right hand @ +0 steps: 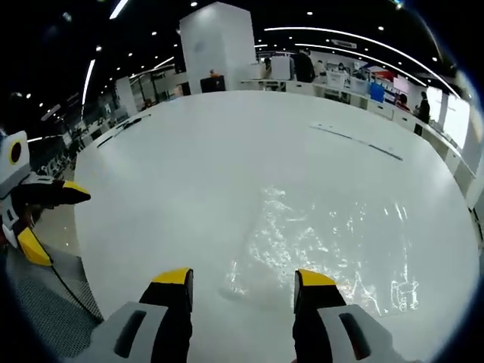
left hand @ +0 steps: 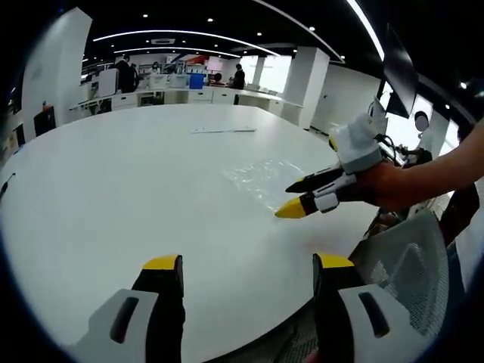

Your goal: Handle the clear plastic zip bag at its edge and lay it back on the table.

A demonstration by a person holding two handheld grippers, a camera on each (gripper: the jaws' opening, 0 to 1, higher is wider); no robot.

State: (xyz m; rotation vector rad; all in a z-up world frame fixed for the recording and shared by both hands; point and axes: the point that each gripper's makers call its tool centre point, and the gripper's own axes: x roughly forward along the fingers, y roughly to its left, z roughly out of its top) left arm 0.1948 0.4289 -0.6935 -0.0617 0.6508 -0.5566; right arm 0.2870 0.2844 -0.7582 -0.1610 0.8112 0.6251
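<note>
A clear plastic zip bag (left hand: 261, 180) (right hand: 325, 234) lies flat and crinkled on the round white table (left hand: 113, 189) (right hand: 197, 151). In the right gripper view, my right gripper (right hand: 243, 278) stands open, low over the table, its yellow tips on either side of the bag's near edge. In the left gripper view the same right gripper (left hand: 296, 197), held by a hand, points its spread tips at the bag's right edge. My left gripper (left hand: 248, 265) is open with nothing between its jaws, back from the bag near the table's edge. It also appears at the left as the left gripper (right hand: 49, 219).
A grey mesh chair back (left hand: 408, 265) (right hand: 38, 302) stands just off the table's edge between the two hands. A thin long strip (left hand: 223, 131) (right hand: 355, 141) lies on the far side of the table. Desks, white pillars and people are far behind.
</note>
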